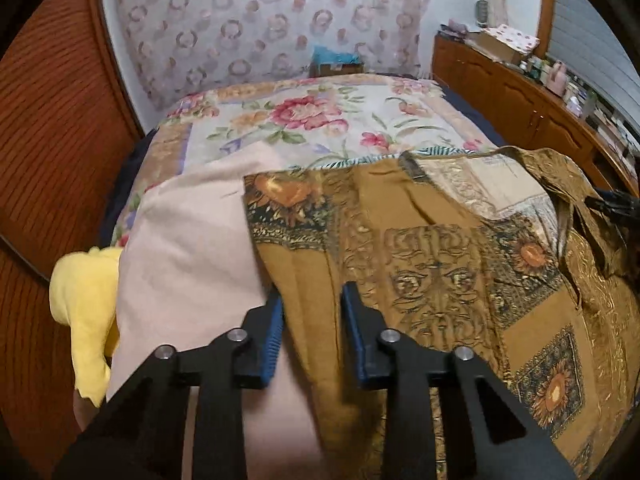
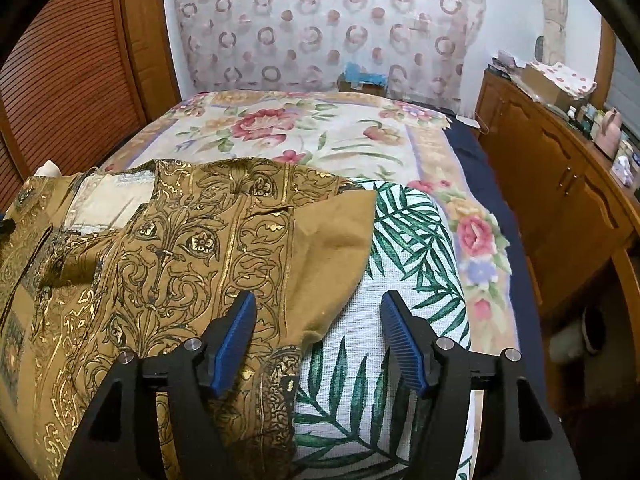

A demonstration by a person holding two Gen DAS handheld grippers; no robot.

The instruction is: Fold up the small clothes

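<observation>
A brown and gold patterned shirt (image 1: 440, 248) lies spread on the bed, over a pale pink cloth (image 1: 192, 248) and a white cloth with green palm leaves (image 2: 404, 248). My left gripper (image 1: 312, 304) is open, its blue pads on either side of the shirt's left edge, low over the pink cloth. My right gripper (image 2: 318, 312) is open above the shirt's right edge (image 2: 332, 240), where a plain brown flap lies folded over; its left finger is over the shirt, its right finger over the palm-leaf cloth.
A yellow garment (image 1: 86, 312) hangs at the bed's left side. The flowered bedspread (image 1: 304, 120) stretches beyond. A wooden louvred door (image 1: 52, 140) stands left, a wooden cabinet (image 2: 560, 184) with clutter on top right. A patterned curtain (image 2: 320, 24) hangs behind.
</observation>
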